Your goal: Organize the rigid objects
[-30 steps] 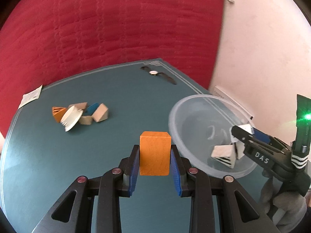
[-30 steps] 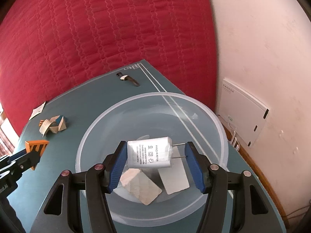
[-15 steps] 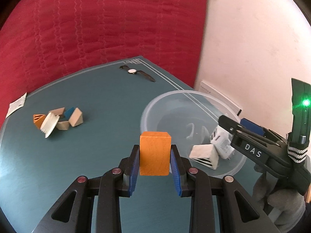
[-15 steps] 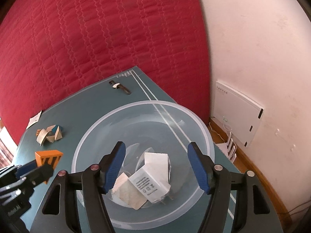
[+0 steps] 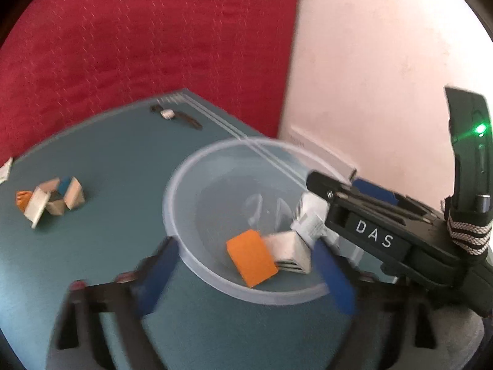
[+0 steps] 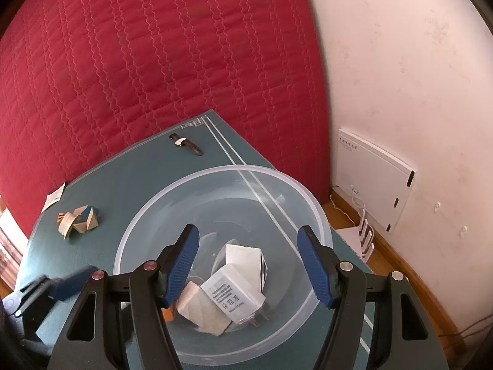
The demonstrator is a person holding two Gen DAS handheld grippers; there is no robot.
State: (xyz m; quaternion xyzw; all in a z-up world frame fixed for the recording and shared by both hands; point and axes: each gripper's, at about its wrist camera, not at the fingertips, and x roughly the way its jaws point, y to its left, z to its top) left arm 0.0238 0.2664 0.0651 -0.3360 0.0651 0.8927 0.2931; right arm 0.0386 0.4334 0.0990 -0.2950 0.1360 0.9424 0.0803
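Left gripper (image 5: pixel 246 277) angled down over near rim of clear plastic bowl (image 5: pixel 191 256); jaws just sprung wide, blue pads blurred at either side of the rim, nothing between them. Orange block (image 5: pixel 251 257), smooth-faced and matte, lying loose and tilted inside bowl at 6 o'clock, touching pale striped wedge block (image 5: pixel 289 254) at its 3 o'clock. Right gripper (image 6: pixel 248 265) pitched down over bowl interior; jaws spread wide, ribbed blue pads clear of everything, none of the contents gripped. White charger (image 6: pixel 232 296), boxy with printed label and metal prongs, resting below and between right pads, leaning on the wedge block and a second white charger (image 6: pixel 243 257). Bowl translucent, round, thin rolled rim, seated on teal mat (image 6: pixel 129 191) with white border lines. Cluster of small wooden blocks (image 5: pixel 49 200), tan, blue and orange faces, wedge shapes, at 9 o'clock of bowl, well apart. Wristwatch (image 5: pixel 172 115) flat on mat at 12 o'clock. Quilted red fabric (image 6: pixel 154 61) behind mat.
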